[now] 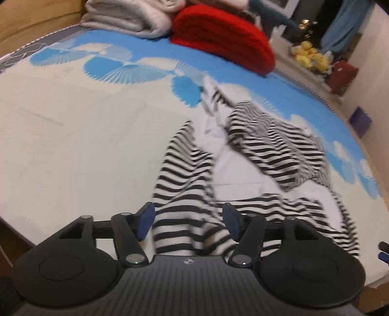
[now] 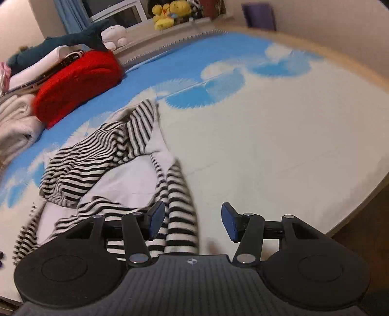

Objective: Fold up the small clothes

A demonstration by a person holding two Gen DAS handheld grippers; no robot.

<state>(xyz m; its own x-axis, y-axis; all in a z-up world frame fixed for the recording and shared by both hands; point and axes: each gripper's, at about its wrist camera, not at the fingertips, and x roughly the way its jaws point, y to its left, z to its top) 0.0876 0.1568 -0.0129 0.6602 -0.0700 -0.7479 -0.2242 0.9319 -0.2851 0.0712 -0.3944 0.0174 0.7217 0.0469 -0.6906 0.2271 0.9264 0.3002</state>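
Note:
A crumpled black-and-white striped garment with plain white panels (image 1: 255, 150) lies on the bed; it also shows in the right wrist view (image 2: 102, 158). My left gripper (image 1: 188, 220) is open, its blue-padded fingers standing on either side of a striped sleeve or leg end near the bed's front edge, without clamping it. My right gripper (image 2: 193, 220) is open just above another striped end (image 2: 181, 218), which lies nearer its left finger. The right gripper's tip peeks in at the far right of the left wrist view (image 1: 383, 251).
The bed has a white and blue fan-patterned cover (image 1: 85, 136). A folded red blanket (image 1: 226, 36) and grey-white folded blankets (image 1: 126, 17) lie at the far end. Plush toys (image 2: 170, 11) sit on a sill beyond. The bed's edge (image 2: 359, 206) runs at the right.

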